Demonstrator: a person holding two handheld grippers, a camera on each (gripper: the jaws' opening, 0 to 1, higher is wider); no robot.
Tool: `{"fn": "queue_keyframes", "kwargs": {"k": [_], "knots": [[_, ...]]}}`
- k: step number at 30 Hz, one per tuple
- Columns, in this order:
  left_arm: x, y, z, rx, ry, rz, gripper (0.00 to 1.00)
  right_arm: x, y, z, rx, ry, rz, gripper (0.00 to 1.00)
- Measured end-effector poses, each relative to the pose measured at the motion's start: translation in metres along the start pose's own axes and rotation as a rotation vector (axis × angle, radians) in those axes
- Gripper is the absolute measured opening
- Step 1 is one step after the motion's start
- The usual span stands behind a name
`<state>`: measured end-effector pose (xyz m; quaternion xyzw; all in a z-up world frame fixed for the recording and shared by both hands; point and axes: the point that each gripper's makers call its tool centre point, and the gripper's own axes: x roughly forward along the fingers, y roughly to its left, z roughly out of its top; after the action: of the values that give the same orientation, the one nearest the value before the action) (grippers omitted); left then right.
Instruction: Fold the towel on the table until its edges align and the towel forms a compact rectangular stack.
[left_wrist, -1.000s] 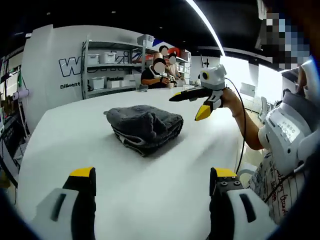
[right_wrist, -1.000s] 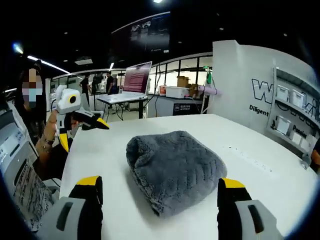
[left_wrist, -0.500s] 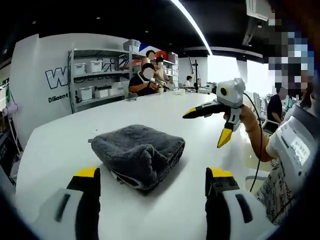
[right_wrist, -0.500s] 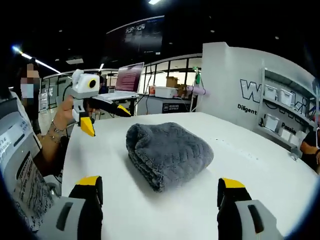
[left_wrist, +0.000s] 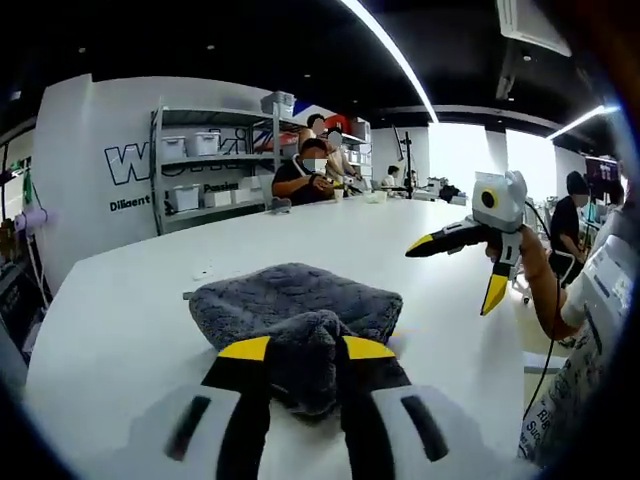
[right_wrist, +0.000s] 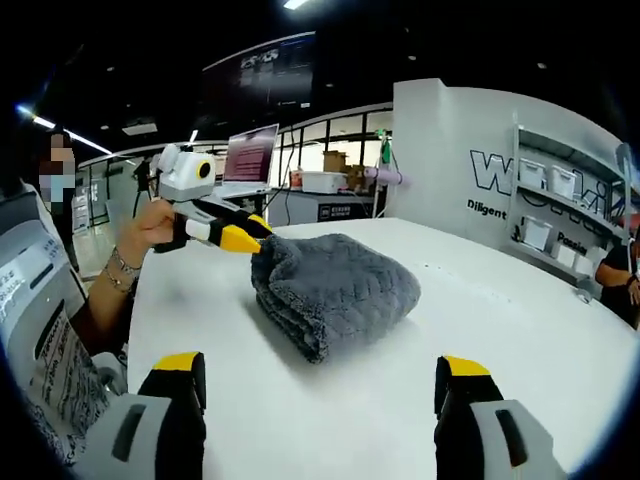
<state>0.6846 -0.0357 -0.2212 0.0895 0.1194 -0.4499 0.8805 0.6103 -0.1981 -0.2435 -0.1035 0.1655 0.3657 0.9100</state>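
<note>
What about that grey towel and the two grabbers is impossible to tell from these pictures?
- Left gripper view: the towel's near corner is hidden between the left gripper's closed yellow tips.
- Right gripper view: the towel's far side is hidden by its own bulk, so edge alignment is unclear.
- Left gripper view: the table's near edge is cut off by the gripper body.

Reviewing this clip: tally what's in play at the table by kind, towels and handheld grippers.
Towels: 1, the grey towel, folded on the white table.
Grippers: 2, the left gripper with its jaws closed on the towel's corner, and the right gripper, jaws open.
Total: 3.
</note>
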Motion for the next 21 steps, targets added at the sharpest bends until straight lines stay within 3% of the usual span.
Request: {"fn": "queue_keyframes", "kwargs": {"k": [6,14,16,21], "knots": [[-0.004,0.005,-0.007,-0.04,-0.053,0.031,0.06,0.002,0.001,-0.004,0.016,-0.003,0.007,0.99],[-0.001,0.014,-0.05,-0.044,0.084,0.086,0.05,0.007,0.004,-0.007,0.038,0.0,0.025,0.99],[0.002,0.016,-0.065,-0.009,0.155,0.095,0.05,0.008,0.004,-0.008,0.041,0.0,0.025,0.99],[0.007,0.016,-0.067,0.01,0.166,0.093,0.05,0.01,0.003,-0.013,0.06,0.005,0.03,0.99]]}}
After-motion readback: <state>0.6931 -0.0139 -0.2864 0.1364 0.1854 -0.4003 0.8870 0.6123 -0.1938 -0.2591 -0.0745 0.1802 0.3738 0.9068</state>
